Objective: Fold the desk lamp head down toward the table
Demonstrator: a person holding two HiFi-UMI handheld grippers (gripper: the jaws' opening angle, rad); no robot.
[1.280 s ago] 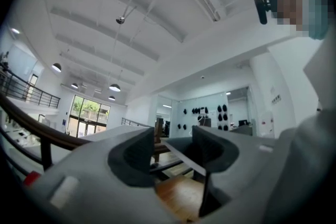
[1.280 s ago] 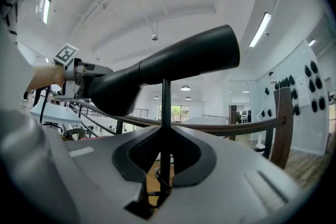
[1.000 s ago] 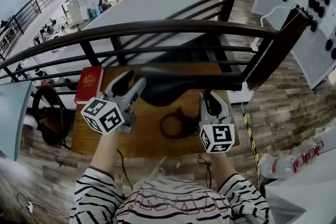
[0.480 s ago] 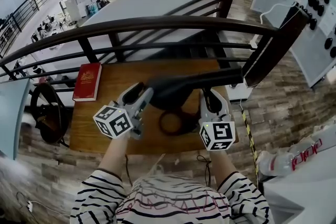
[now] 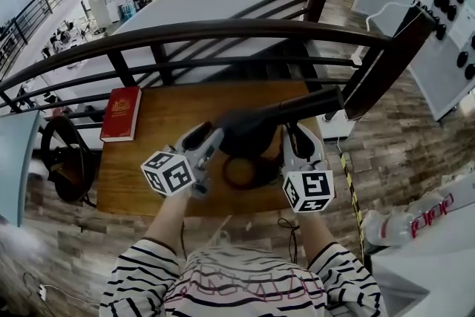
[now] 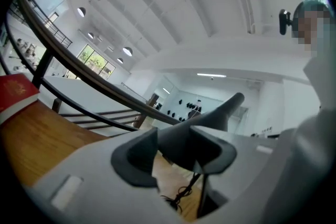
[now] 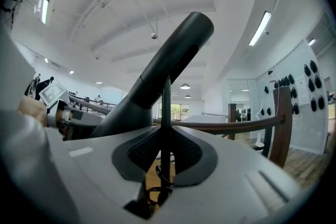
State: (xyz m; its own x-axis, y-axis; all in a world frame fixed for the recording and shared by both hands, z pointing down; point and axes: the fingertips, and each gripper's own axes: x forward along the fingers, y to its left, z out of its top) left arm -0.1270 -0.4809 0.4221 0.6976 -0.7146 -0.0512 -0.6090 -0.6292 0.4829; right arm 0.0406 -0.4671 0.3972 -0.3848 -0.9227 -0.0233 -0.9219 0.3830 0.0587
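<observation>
The black desk lamp stands on the wooden table (image 5: 148, 122). Its long head (image 5: 274, 119) slopes from the right rear down to the left, over the ring-shaped base (image 5: 241, 173). My left gripper (image 5: 210, 134) clasps the wide low end of the lamp head (image 6: 184, 139), which fills the gap between its pads while the jaws are closing. My right gripper (image 5: 297, 136) stands at the lamp's right side. The thin upright stem (image 7: 166, 113) runs between its pads as the jaws are opening, and the lamp head (image 7: 173, 65) rises above it.
A red book (image 5: 122, 113) lies at the table's left rear corner. A dark railing (image 5: 223, 32) runs behind the table with a thick post (image 5: 386, 63) at the right. Cables (image 5: 286, 226) hang off the front edge. A bottle (image 5: 401, 230) lies at the right.
The left gripper has come down and toward the base with the lamp head, which now slopes lower over the table. The right gripper has stayed where it was.
</observation>
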